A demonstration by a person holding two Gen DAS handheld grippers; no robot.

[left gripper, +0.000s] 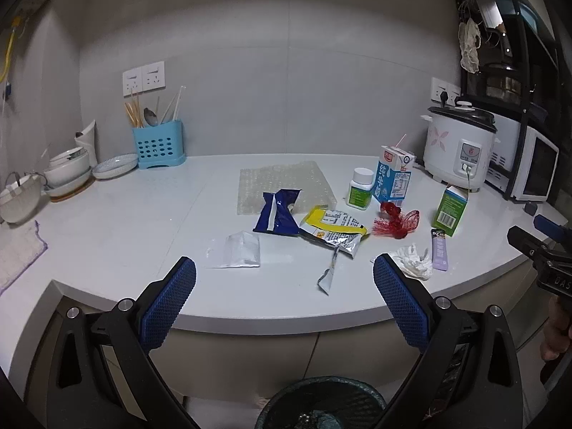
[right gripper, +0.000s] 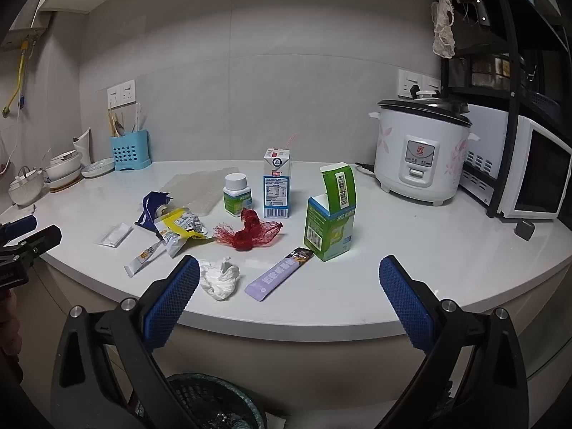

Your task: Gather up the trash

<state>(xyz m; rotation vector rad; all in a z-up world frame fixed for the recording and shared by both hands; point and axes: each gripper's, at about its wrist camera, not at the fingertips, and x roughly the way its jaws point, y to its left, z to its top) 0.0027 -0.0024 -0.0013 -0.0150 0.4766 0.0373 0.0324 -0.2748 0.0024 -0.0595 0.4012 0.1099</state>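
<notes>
Left hand-held gripper [left gripper: 284, 275]: spread as wide as it goes, nothing between the blue pads, hanging short of the counter's front edge at the bottom of the left wrist view.
Right hand-held gripper [right gripper: 289, 275]: likewise wide open and empty, low centre of the right wrist view, also short of the edge.
Trash bin [left gripper: 323, 405]: dark mesh, bottom centre, below and in front of both hand-held grippers, under the counter [left gripper: 125, 221] lip.
Crumpled tissue [right gripper: 220, 279]: nearest scrap, just beyond the right hand-held gripper's left pad; in the left wrist view just past the right pad.
Purple sachet [right gripper: 279, 273]: flat, long axis running lower left to upper right, squarely inside the right hand-held gripper's opening, just beyond the fingertips.
Silver strip [left gripper: 329, 275]: long axis near vertical in frame, centred between the left pads, close to the edge.
White packet [left gripper: 243, 250]: flat, left of centre, slightly farther.
Yellow wrapper [left gripper: 332, 230] and blue wrapper [left gripper: 279, 212]: mid-frame, overlapping loosely.
Red mesh [right gripper: 250, 232]: centre of right wrist view, behind the tissue.
Green box [right gripper: 330, 218]: upright, flap open, right of centre.
Pill bottle [right gripper: 236, 195] and milk carton [right gripper: 277, 184]: upright, farthest of the litter.
Judged nearer arm: right for tissue and sachet, left for strip and packet.
</notes>
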